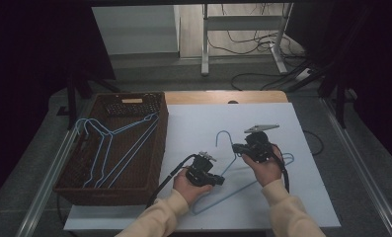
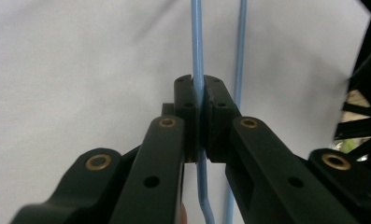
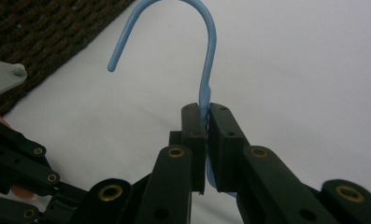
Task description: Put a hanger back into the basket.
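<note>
Brown wicker makes up the rectangular basket [image 1: 154, 143] at the left of the high view, its weave coarse and dark; inside lie two thin blue wire hangers [image 1: 115, 148] and a flat dark keyboard-like object [image 1: 132, 106] at its far end. On the white table [image 1: 193, 123], lower centre of the frame, a third blue wire hanger [image 1: 224, 136] lies with its curved hook towards the top. The left gripper [image 2: 201, 100] has its jaws clamped on one straight wire of it; the right gripper [image 3: 205, 122] has its jaws closed on the neck just below the hook.
</note>
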Demonstrator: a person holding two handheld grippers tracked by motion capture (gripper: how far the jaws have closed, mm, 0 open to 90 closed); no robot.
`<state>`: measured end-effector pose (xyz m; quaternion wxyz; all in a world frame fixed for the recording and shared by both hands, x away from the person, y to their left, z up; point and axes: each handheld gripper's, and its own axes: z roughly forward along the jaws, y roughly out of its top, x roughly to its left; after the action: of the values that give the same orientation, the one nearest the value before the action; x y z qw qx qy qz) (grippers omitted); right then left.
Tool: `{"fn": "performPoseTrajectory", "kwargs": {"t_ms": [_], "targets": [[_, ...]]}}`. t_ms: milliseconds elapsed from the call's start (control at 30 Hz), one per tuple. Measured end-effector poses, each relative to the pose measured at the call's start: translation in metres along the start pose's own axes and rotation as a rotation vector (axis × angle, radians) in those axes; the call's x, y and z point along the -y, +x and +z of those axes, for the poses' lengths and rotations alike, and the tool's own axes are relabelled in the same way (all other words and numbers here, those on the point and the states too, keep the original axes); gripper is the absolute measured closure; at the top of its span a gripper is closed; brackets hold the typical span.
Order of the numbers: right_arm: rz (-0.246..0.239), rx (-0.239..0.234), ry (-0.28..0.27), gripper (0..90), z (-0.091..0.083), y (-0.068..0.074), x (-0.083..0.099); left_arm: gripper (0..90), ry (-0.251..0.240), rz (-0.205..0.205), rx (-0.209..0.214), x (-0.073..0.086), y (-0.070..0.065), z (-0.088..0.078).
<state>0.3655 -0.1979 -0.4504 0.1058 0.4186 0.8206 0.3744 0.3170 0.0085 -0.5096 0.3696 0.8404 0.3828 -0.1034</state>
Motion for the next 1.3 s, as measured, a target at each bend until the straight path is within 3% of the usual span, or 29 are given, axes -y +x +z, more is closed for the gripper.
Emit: {"fn": "performPoseTrajectory", "kwargs": {"t_ms": [100, 267, 467, 667, 867, 1133, 1300], "targets": [[0.002, -0.017, -0.026, 82.1, -0.004, -0.001, 0.0, 86.5, -0.025, -0.014, 0.013, -0.001, 0.0, -0.007], [0.022, -0.042, -0.11, 60.2, -0.021, -0.006, 0.0, 86.5, -0.076, -0.046, 0.04, -0.002, 0.002, -0.024], [0.016, -0.061, -0.177, 46.9, -0.045, -0.011, 0.007, 86.6, -0.134, -0.054, 0.077, -0.002, -0.003, -0.047], [0.017, -0.056, -0.234, 42.8, -0.068, -0.019, 0.022, 86.5, -0.174, -0.061, 0.117, -0.002, -0.009, -0.068], [0.017, -0.047, -0.266, 42.1, -0.085, -0.027, 0.034, 86.5, -0.212, -0.042, 0.13, -0.004, -0.015, -0.092], [0.033, -0.033, -0.266, 41.8, -0.092, -0.035, 0.048, 86.5, -0.282, -0.04, 0.133, -0.005, -0.011, -0.132], [0.035, -0.03, -0.254, 41.5, -0.091, -0.038, 0.05, 86.5, -0.338, -0.031, 0.117, 0.0, -0.006, -0.165]]}}
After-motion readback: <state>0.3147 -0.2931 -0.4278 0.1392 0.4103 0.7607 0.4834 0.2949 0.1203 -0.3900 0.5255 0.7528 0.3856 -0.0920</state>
